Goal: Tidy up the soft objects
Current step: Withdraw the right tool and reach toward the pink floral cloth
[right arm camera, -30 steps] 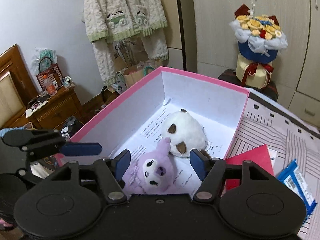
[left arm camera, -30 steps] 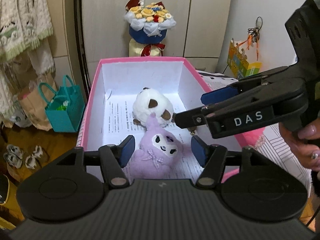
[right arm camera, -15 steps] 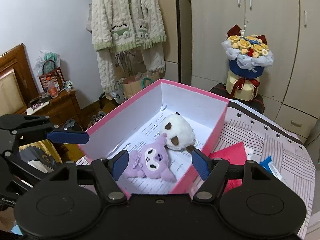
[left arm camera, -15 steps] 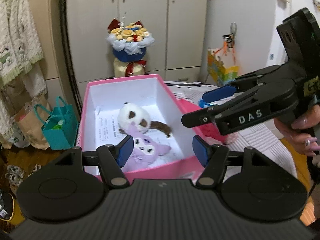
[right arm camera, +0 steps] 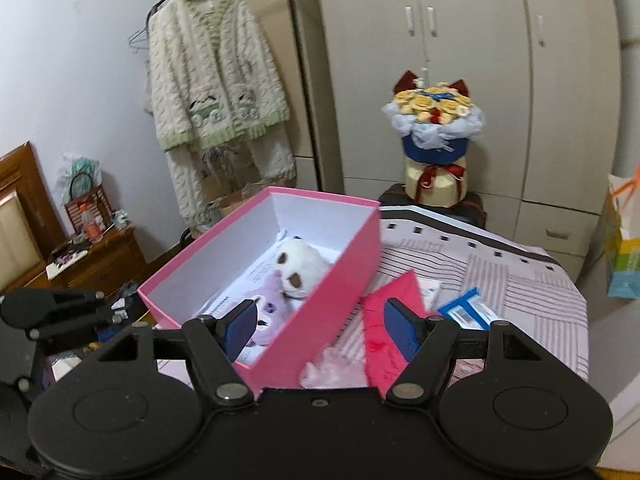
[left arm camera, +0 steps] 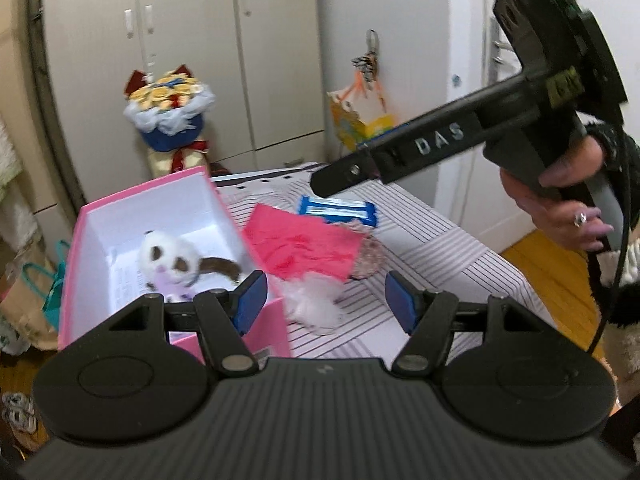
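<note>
Pink cardboard box (right arm camera: 320, 320), white inside, open top, sits at left edge of striped bedspread (right arm camera: 500, 280). Inside on printed paper: fluffy white plush (right arm camera: 298, 266) with brown patches, lilac plush (right arm camera: 270, 300) touching it. Both grippers above and short of box, nothing between pads. Left gripper (left arm camera: 322, 302) jaws apart, empty; right gripper (right arm camera: 320, 326) jaws apart, empty. Pale pink fluffy toy (left arm camera: 316, 300) lies outside box, just beside its near corner, partly under crumpled red paper (left arm camera: 304, 246). Blue packet (left arm camera: 338, 210) beyond. Bedspread right of red paper lies bare
</note>
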`<state>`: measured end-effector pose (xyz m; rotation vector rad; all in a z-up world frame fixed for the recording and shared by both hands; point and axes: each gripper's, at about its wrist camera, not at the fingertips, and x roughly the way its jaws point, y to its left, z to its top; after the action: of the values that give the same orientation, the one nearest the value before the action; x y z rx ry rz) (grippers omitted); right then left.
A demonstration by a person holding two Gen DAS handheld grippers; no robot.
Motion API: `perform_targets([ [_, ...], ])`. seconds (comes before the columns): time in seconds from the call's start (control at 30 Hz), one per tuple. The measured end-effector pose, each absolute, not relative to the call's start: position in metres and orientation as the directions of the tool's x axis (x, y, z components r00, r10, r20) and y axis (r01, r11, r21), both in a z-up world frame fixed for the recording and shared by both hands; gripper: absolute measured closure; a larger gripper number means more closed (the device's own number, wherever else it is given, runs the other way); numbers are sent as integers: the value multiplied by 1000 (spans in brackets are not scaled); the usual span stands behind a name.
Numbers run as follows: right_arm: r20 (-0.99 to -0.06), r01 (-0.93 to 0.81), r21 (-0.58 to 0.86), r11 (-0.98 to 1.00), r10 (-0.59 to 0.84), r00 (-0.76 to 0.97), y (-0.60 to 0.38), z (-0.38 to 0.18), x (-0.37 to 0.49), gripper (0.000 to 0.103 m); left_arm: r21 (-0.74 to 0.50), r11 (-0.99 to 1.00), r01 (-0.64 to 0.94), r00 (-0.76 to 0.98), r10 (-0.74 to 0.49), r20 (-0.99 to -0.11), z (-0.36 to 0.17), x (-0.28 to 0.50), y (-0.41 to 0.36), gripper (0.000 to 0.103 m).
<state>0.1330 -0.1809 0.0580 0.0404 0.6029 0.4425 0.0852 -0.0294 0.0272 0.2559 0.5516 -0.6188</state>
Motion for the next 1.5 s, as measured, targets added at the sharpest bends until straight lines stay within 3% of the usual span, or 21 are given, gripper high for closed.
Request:
perform_targets([
  [0.23,-482,-402,180,898,437,759,-221,34,128,28,132,761,636,665,-452,-595,-1,93,-76,39],
  [0.5,-486,-399,110,910,400,777,-253,-11,139,26,271,783,560,730,-312,-607,-45,112,-116,39],
  [0.83,-579,-463,10,886,383,720,-263,-74,164,26,473,785,401,852,-130,-507,-93,120,-152,39],
  [1.17,-587,-510,-42,859,392,709,-254,-92,186,26,611,731,303,907,-25,-419,-116,122,-169,39],
  [1.3,-585,-525,-29,851,411,699,-254,-97,195,26,621,739,262,908,30,-418,-121,127,-172,42],
  [1.5,-605,-543,-69,837,398,690,-245,-108,203,17,629,743,230,908,68,-413,-128,128,-174,42],
])
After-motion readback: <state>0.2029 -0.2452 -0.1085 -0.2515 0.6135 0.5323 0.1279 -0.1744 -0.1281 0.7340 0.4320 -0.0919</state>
